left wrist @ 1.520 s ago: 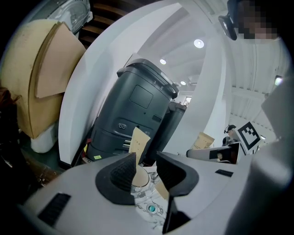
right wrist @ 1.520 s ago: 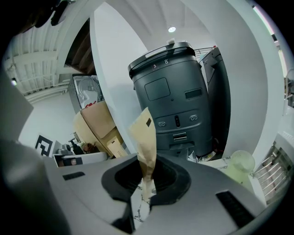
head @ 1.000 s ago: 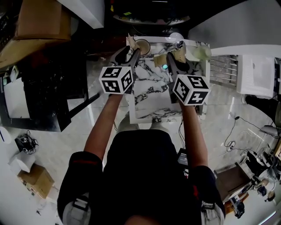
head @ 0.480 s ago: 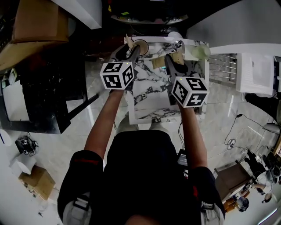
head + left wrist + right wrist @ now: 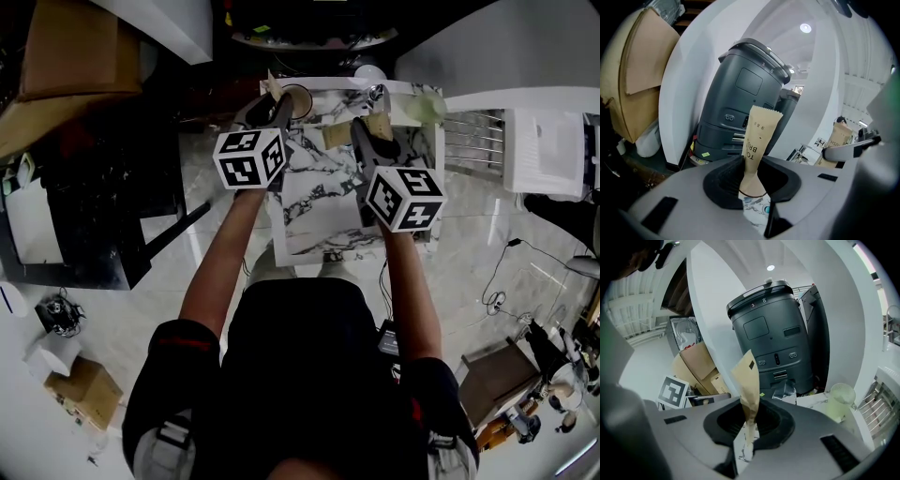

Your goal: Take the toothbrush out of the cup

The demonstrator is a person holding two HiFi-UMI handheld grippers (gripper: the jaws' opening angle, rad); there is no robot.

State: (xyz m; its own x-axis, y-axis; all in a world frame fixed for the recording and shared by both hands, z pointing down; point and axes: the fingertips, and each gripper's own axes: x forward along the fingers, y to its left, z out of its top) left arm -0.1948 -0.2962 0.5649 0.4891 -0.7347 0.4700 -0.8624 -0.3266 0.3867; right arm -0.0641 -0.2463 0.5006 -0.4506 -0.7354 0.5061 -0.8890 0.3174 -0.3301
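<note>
closing is the one change i see: the left gripper has just been drawing its jaws in from wide, and the paper-wrapped toothbrush stands between them. from my screen the pads look pressed onto its lower part, right above the cup, so i read that as a pinch made, though i can't judge how firm. the toothbrush is upright with its foot in the cup, at the far left corner of the marble worktop; it is not lifted yet. the right gripper has its jaws nearly together, pinching a second packet, off to the right of the cup. for the task this means the grasp looks done and the pull comes next: i'd draw straight up along the cup, since a slanted pull could tip it
</note>
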